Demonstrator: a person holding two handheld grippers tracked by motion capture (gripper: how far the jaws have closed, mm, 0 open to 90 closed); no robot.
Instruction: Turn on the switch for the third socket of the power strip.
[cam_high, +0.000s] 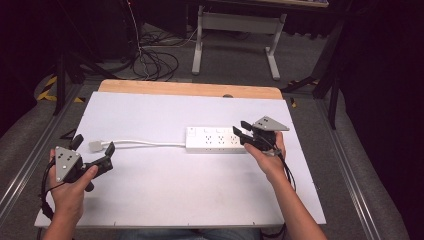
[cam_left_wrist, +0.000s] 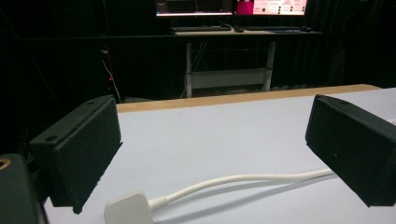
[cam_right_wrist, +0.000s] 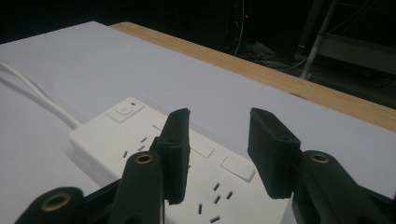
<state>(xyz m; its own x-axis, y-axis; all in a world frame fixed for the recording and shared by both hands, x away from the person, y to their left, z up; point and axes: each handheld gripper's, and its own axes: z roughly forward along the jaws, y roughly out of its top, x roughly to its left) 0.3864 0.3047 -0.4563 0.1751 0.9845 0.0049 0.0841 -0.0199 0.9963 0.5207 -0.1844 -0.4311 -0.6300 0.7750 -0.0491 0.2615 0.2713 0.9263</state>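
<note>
A white power strip (cam_high: 214, 139) lies flat in the middle of the white board, its switch with a red light (cam_right_wrist: 123, 111) at the end where the cable leaves. Its white cable (cam_high: 145, 143) runs left to a white plug (cam_high: 95, 146). My right gripper (cam_high: 241, 129) hovers over the strip's right end, jaws apart with nothing between them; in the right gripper view the right gripper (cam_right_wrist: 222, 144) stands just above the sockets (cam_right_wrist: 217, 196). My left gripper (cam_high: 94, 145) is wide open around the plug (cam_left_wrist: 127, 207), whose cable (cam_left_wrist: 243, 179) passes between the jaws untouched.
The white board (cam_high: 165, 185) rests on a wooden table whose edge (cam_high: 190, 88) shows at the back. Beyond it stand a desk frame (cam_high: 235, 30) and tangled cables (cam_high: 155, 62) on the floor. Monitors (cam_left_wrist: 233, 6) glow far behind.
</note>
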